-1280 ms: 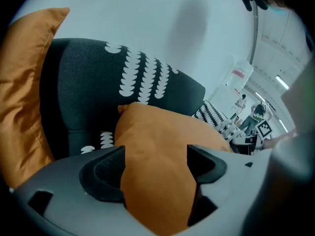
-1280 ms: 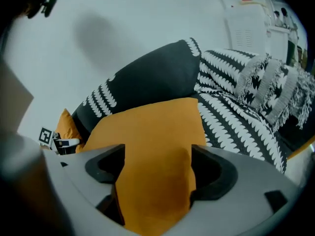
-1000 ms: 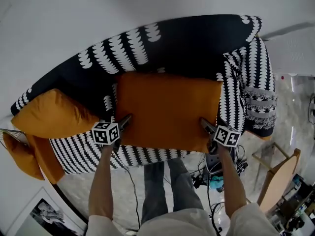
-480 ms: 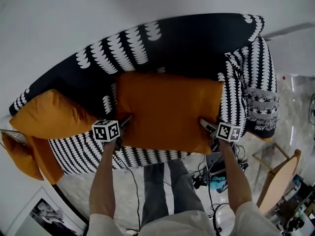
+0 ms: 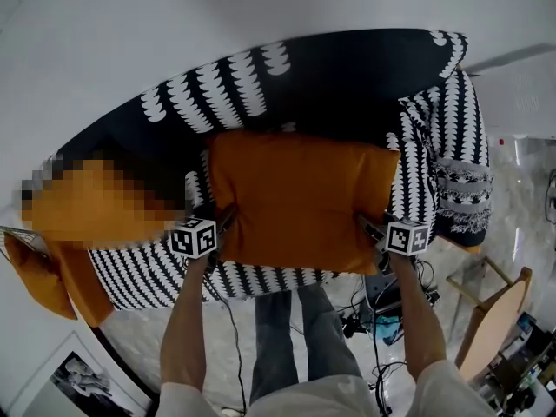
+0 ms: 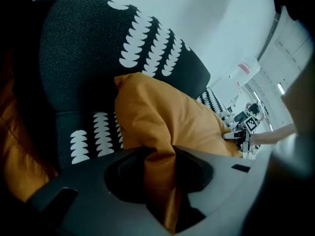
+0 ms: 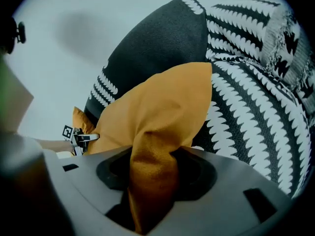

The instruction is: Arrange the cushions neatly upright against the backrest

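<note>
So the big thing here is the sofa (image 5: 139, 272), black with rows of white scallop shapes, and its backrest (image 5: 347, 81) runs along the far side against a plain white wall. The orange cushion (image 5: 300, 198) sits across the middle of the seat, far edge up by the backrest, near edge at the seat's front, right side just beside the armrest. Can't really tell if it's lying flat or tipped up a bit. A patterned throw (image 5: 456, 181) with a fringe hangs over that right armrest. Another orange cushion (image 5: 39, 272) hangs off the sofa's left end. On the floor to the right there's a wooden chair (image 5: 495, 307), and a framed picture (image 5: 78, 380) leans at the lower left.

The left gripper (image 5: 224, 221) has just closed its jaws narrow, pinching the near left corner of the middle cushion, fabric bunched between them. The right gripper (image 5: 367, 226) has done the same on the near right corner, orange cloth squeezed tight between its jaws.
</note>
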